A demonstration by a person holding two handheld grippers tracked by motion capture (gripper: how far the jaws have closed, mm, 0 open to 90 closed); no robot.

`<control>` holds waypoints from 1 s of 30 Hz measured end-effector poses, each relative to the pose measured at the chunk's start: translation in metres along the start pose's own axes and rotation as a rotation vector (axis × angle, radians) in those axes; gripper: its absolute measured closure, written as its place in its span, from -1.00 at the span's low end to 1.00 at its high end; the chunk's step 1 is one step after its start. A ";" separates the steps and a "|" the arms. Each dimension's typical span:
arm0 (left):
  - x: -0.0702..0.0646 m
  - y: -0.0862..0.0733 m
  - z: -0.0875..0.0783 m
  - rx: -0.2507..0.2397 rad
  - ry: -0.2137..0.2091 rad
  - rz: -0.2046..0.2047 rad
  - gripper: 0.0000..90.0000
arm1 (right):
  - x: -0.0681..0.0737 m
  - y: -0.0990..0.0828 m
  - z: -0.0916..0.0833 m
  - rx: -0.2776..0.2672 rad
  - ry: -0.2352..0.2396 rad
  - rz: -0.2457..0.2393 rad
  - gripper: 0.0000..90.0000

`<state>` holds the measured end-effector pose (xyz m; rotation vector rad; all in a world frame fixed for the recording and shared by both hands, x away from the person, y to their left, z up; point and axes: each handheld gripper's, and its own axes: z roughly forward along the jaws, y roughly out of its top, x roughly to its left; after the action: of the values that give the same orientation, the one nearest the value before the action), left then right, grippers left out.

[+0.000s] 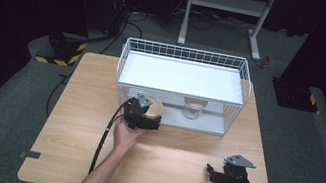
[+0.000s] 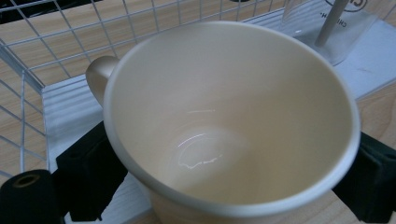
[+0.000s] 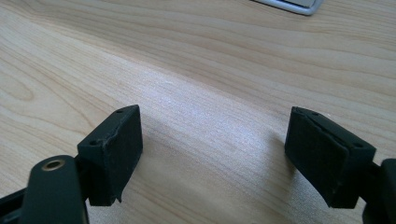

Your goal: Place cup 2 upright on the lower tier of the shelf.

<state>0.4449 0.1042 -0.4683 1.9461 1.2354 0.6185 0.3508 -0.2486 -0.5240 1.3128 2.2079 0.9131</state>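
The left claw (image 1: 146, 117) grips a cream mug (image 2: 224, 121) by its sides, a jaw on each side, at the near left opening of the white wire basket (image 1: 131, 45), whose wires and tray edge sit close around it. A clear glass (image 1: 192, 110) stands just right, inside the basket. The left forearm reaches far across the worktop (image 1: 79, 122); the right claw (image 1: 217, 174) rests wide and empty on open wood near the right edge.

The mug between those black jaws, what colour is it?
The mug is cream, glossy inside, with a matching handle; the left gripper view shows it best.
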 end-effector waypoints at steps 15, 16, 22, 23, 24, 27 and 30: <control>0.005 -0.002 0.011 -0.029 0.009 -0.004 -0.80 | 0.000 0.000 0.000 0.000 0.000 0.000 -0.58; 0.005 -0.002 0.012 -0.032 0.010 -0.004 -0.80 | 0.000 0.000 0.000 0.000 0.000 0.000 -0.58; 0.005 -0.003 0.015 -0.042 0.008 -0.008 -0.80 | 0.000 0.000 0.000 0.000 -0.001 0.000 -0.58; 0.005 -0.003 0.016 -0.045 0.010 -0.009 -0.80 | 0.000 0.000 0.000 0.001 -0.002 0.002 -0.58; 0.005 -0.003 0.016 -0.045 0.010 -0.009 -0.80 | 0.000 0.000 0.000 0.000 -0.002 0.002 -0.58; 0.006 -0.001 0.018 -0.047 0.022 0.001 -0.80 | 0.000 0.000 0.000 0.001 -0.001 0.002 -0.58; 0.006 0.001 0.019 -0.032 0.019 -0.001 -0.80 | 0.000 0.000 0.000 0.001 -0.001 0.001 -0.58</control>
<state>0.4615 0.1028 -0.4785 1.9173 1.2307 0.6545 0.3507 -0.2486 -0.5239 1.3141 2.2080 0.9115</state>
